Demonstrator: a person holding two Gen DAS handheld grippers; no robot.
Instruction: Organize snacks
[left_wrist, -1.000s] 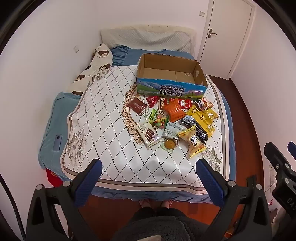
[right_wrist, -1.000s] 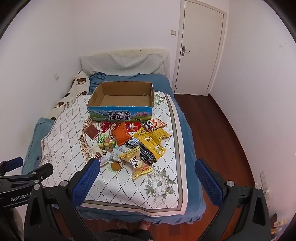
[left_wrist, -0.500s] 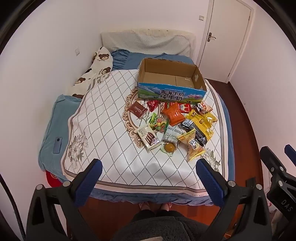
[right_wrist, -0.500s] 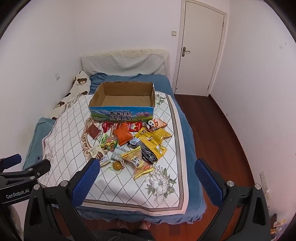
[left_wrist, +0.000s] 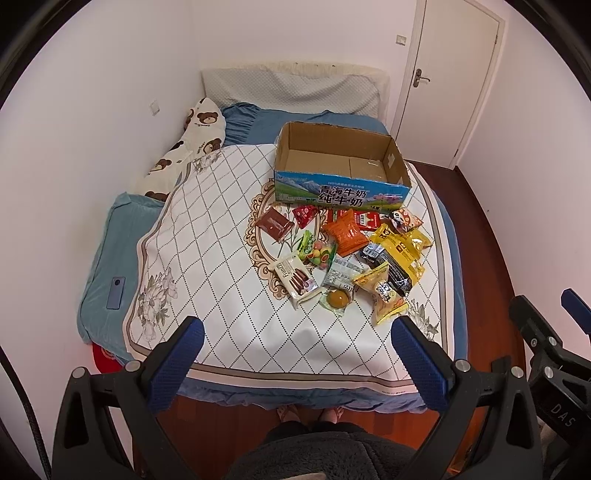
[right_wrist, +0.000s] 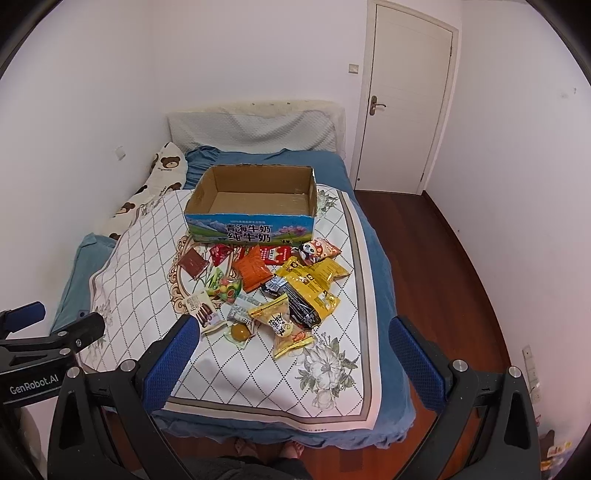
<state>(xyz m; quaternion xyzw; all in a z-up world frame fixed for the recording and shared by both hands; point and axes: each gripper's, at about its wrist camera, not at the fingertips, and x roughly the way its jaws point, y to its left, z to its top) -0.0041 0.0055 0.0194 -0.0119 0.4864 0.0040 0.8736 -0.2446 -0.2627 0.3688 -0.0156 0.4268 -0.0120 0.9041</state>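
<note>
An open, empty cardboard box (left_wrist: 341, 168) with a blue printed front stands on the bed; it also shows in the right wrist view (right_wrist: 255, 206). Several snack packets lie in a pile in front of it: an orange bag (left_wrist: 345, 232), yellow bags (left_wrist: 400, 251), a brown packet (left_wrist: 274, 223), a biscuit pack (left_wrist: 295, 278) and a round yellow sweet (left_wrist: 336, 298). The pile shows in the right wrist view (right_wrist: 280, 288) too. My left gripper (left_wrist: 293, 356) is open and empty, held above the foot of the bed. My right gripper (right_wrist: 291, 356) is open and empty, likewise short of the pile.
The bed carries a white quilted cover (left_wrist: 214, 236) over blue bedding. A bear-print pillow (left_wrist: 184, 155) lies along the left wall. A phone (left_wrist: 115, 293) lies on the blue bedding at left. A closed door (right_wrist: 402, 110) and wooden floor (right_wrist: 439, 266) are on the right.
Both grippers have moved slightly, so the bed and box sit a little lower in the left wrist view. Nothing on the bed has moved; both grippers stay open.
</note>
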